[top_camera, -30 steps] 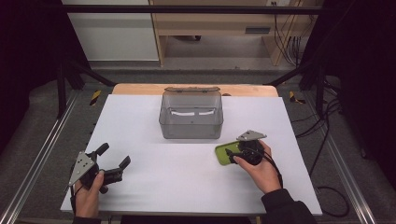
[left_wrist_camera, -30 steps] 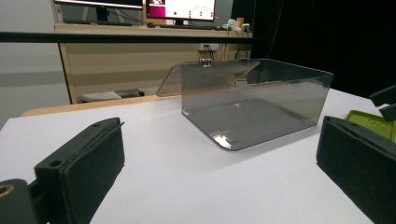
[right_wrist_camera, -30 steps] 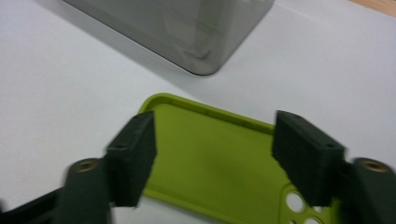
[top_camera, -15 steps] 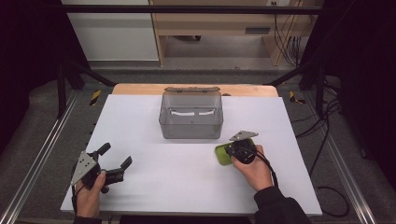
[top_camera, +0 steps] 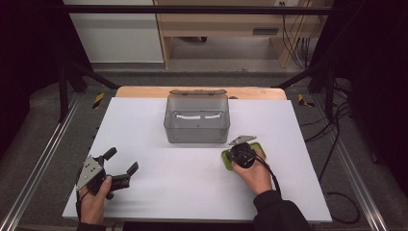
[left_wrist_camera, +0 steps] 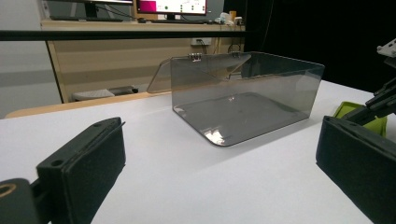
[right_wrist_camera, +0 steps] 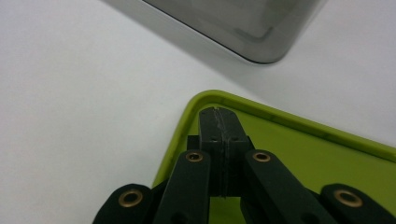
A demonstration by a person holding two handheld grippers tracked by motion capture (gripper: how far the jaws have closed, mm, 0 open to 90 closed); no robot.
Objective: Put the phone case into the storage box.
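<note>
A flat lime-green tray [top_camera: 260, 149] [right_wrist_camera: 303, 154] lies on the white table [top_camera: 183, 187], right of centre. My right gripper [top_camera: 236, 154] [right_wrist_camera: 219, 116] points down into the tray near its corner. Its jaws have just been closing and now meet, with nothing seen between them. A clear smoky plastic box [top_camera: 196, 120] [left_wrist_camera: 243, 98] stands at the table's middle back, its hinged lid tipped open behind it. My left gripper [top_camera: 122, 160] [left_wrist_camera: 217, 186] rests at the front left, open and holding nothing, aimed toward the box.
In the left gripper view the green tray [left_wrist_camera: 359, 112] and part of the right gripper [left_wrist_camera: 385, 93] show at the right edge. Metal rails run along both table sides. A wooden strip [top_camera: 144, 91] borders the far edge.
The right hand has shifted slightly left and lower over the green tray. The left hand and the box have stayed where they were.
</note>
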